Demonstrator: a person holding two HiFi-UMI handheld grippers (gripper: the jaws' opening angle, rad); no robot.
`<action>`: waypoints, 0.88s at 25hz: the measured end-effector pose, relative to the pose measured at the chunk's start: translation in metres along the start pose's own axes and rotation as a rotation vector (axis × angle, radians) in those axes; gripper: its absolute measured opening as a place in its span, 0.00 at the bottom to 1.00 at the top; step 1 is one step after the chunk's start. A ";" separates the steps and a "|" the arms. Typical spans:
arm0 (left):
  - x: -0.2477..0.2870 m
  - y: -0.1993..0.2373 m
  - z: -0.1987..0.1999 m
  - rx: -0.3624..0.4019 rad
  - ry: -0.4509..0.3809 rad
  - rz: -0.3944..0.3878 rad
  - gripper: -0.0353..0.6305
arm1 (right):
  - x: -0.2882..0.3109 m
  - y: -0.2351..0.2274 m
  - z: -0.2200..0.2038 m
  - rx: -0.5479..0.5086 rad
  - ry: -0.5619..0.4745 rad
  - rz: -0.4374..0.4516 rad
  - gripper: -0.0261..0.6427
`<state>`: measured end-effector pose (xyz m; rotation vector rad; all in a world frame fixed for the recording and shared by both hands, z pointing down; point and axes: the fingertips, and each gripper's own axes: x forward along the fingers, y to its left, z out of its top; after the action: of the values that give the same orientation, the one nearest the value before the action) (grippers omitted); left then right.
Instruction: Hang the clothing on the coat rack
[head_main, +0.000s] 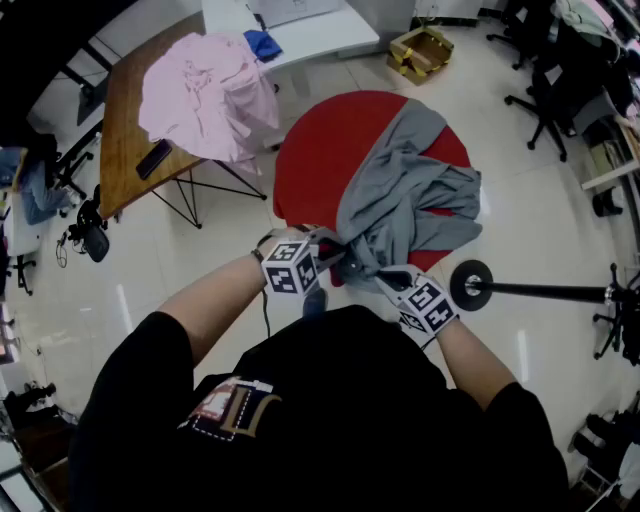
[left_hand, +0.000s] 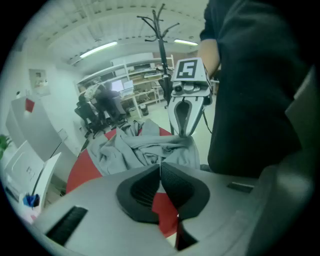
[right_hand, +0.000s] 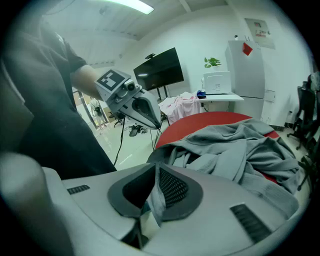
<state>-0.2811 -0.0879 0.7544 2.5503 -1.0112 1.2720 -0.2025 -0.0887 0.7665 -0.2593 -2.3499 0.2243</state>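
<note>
A grey garment (head_main: 400, 200) lies crumpled on a round red table (head_main: 310, 160). My right gripper (head_main: 383, 278) is at the garment's near edge and shut on it. A fold of grey cloth (right_hand: 152, 200) runs between its pads (right_hand: 172, 187). My left gripper (head_main: 330, 258) is shut close beside it, tips at the cloth's edge (left_hand: 160, 160). I cannot tell whether any fabric is caught there. In the left gripper view the right gripper (left_hand: 182, 134) pinches the garment (left_hand: 135, 150). The coat rack (head_main: 540, 291) stands to the right of the table, its branched top (left_hand: 161, 30) showing in the left gripper view.
A pink garment (head_main: 205, 95) is draped over a wooden table (head_main: 120, 150) at the back left. A cardboard box (head_main: 420, 50) sits on the floor behind the red table. Office chairs (head_main: 545, 100) stand at the far right. The coat rack's round base (head_main: 470, 285) is near my right hand.
</note>
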 end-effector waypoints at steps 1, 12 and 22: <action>0.004 0.002 -0.003 0.059 0.024 -0.011 0.06 | 0.005 0.002 -0.001 -0.013 0.015 0.013 0.11; 0.042 0.003 -0.046 0.763 0.294 -0.248 0.54 | 0.043 0.007 -0.070 -0.333 0.293 0.037 0.38; 0.068 0.005 -0.037 0.841 0.264 -0.273 0.08 | 0.039 -0.006 -0.051 -0.292 0.211 -0.018 0.06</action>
<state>-0.2801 -0.1129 0.8275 2.7599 -0.0358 2.1947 -0.1943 -0.0806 0.8298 -0.3827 -2.1689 -0.1512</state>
